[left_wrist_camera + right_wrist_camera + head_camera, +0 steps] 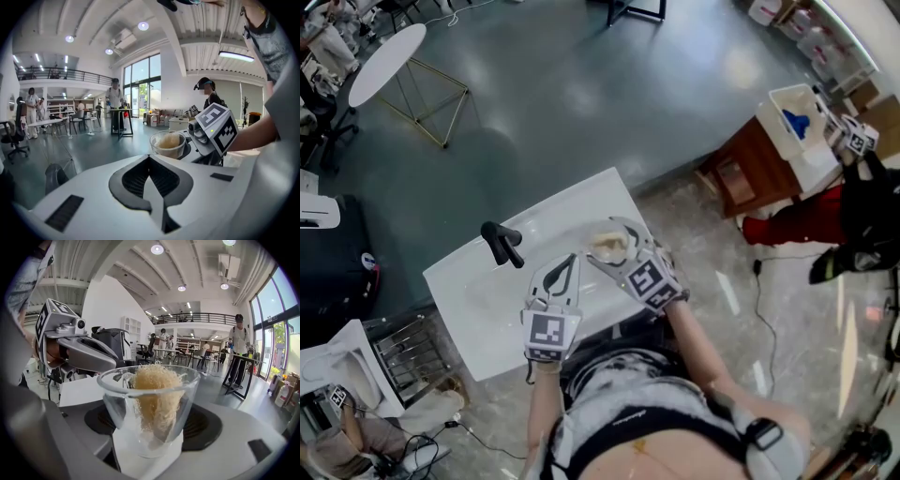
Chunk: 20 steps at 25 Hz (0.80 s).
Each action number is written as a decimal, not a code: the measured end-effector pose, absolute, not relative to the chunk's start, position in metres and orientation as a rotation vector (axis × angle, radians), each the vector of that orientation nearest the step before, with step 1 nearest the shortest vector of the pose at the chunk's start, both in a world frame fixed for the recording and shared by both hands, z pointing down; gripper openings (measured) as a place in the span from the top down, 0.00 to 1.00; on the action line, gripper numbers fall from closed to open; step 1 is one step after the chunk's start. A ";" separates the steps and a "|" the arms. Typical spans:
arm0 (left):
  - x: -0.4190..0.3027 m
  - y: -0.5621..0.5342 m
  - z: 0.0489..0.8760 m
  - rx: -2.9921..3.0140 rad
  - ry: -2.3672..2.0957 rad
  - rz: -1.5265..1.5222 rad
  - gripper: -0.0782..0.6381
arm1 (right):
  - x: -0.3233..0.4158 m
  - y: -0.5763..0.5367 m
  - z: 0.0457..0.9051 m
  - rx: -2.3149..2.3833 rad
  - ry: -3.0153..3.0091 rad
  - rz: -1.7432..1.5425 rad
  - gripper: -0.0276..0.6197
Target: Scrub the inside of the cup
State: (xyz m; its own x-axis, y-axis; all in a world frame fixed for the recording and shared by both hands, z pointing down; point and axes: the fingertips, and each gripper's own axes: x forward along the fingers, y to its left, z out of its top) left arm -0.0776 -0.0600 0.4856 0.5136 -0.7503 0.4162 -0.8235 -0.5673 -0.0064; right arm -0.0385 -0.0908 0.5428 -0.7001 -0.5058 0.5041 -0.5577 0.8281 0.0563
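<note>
Glass, clear and tapered, the cup [115, 404] is sitting clamped at its base in our right claw [148, 441], over the white sink [459, 328], with a tan fibrous scrubber [154, 394] standing inside it. Our left claw [150, 159] is hanging pinched together and empty just beside it, near the black faucet [502, 242].

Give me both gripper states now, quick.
Left gripper: closed, empty.
Right gripper: closed on the glass cup, scrubber inside it.

Right hand-held gripper [607, 242] holding cup [610, 249] over white sink [478, 314], black faucet [502, 244]
</note>
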 end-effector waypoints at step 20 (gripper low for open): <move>-0.061 -0.072 0.523 2.557 -1.223 0.618 0.88 | -0.037 -0.143 0.582 0.787 -2.474 0.188 0.35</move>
State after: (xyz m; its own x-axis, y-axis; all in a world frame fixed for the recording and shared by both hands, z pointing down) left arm -0.0611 -0.0718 0.5232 0.5601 -0.6817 0.4707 -0.7832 -0.6209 0.0327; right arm -0.0372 -0.1432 0.5824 -0.6885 -0.4969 0.5283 -0.5712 0.8204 0.0273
